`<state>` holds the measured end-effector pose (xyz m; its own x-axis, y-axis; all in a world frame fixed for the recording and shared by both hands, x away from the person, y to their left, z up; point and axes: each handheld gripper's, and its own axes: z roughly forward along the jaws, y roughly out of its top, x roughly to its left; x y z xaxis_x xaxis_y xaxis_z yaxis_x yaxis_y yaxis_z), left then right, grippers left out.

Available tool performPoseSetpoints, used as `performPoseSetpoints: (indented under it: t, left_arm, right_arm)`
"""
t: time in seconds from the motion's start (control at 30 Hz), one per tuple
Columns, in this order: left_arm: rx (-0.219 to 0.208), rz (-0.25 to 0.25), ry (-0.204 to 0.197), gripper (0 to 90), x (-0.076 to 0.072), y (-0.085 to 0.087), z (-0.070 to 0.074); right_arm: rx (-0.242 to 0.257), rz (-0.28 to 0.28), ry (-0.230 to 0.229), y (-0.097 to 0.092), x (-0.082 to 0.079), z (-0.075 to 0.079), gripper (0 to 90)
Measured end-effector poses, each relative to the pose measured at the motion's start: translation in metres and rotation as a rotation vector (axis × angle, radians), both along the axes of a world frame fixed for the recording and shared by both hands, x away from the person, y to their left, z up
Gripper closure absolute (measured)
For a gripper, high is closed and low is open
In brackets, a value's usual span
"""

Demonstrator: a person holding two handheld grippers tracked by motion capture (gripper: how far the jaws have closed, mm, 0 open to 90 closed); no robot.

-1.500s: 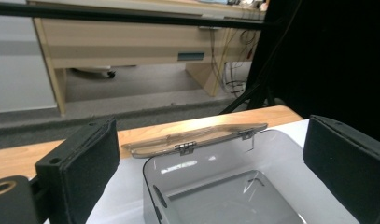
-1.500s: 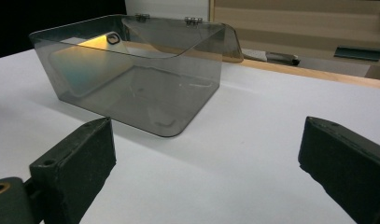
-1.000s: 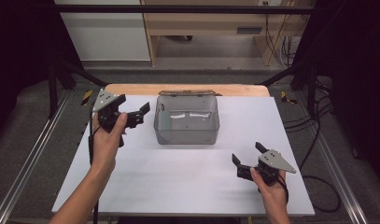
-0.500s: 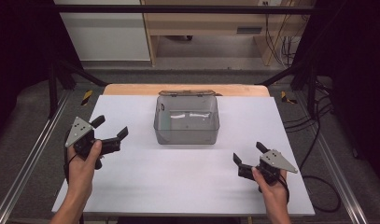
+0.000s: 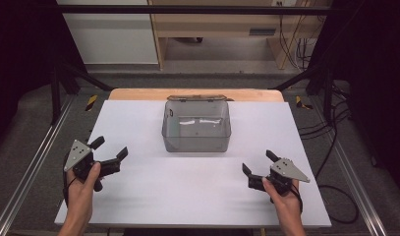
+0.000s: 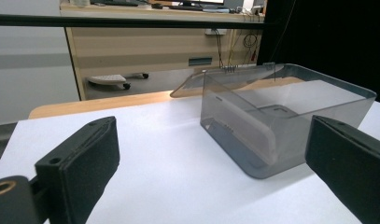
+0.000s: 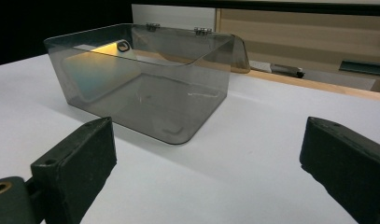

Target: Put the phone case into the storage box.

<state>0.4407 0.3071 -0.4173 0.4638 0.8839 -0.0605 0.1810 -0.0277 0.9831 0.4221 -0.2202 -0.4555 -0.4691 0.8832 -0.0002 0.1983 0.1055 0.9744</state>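
Box point(image 5: 196, 132) of smoky clear plastic sits at the table's point(image 5: 153, 191) far middle, lid flipped back, seemingly empty; left gripper point(image 5: 110, 154) and right gripper point(image 5: 257, 163) rest nearer than it on either side, jaws spread, holding nothing, so handling looks either finished or unstarted

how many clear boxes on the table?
1. The clear box sits at the table's far middle, lid open backward, apart from the left gripper and right gripper.
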Motion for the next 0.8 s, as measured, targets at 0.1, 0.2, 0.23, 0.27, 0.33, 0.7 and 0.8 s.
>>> performPoseSetpoints:
  t: [0.1,0.2,0.23,0.27,0.33,0.7,0.8]
  left_arm:
    - [-0.012,0.005,0.004,3.1,-0.003,0.003,-0.007]
    - [-0.016,0.006,0.008,3.1,-0.005,0.006,-0.012]
    - [-0.018,0.006,0.007,3.1,-0.005,0.006,-0.013]
    - [-0.019,0.005,0.006,3.1,-0.006,0.007,-0.015]
    - [-0.026,0.005,0.007,3.1,-0.007,0.007,-0.016]
    - [-0.046,-0.016,0.006,3.0,-0.011,0.003,-0.020]
    - [-0.050,-0.027,0.005,3.0,-0.013,0.001,-0.022]
  right_arm:
    - [-0.003,0.004,0.001,0.001,0.000,0.000,4.0]
    - [-0.002,0.007,0.003,0.001,0.000,0.000,4.0]
    - [-0.002,0.008,0.003,0.001,0.000,0.000,4.0]
    - [-0.004,0.010,0.003,0.001,0.000,0.000,3.9]
    - [-0.002,0.011,0.005,0.002,0.000,-0.001,3.9]
    - [-0.004,0.025,0.008,0.004,0.000,-0.001,3.7]
    - [-0.002,0.028,0.007,0.005,0.000,-0.001,3.7]
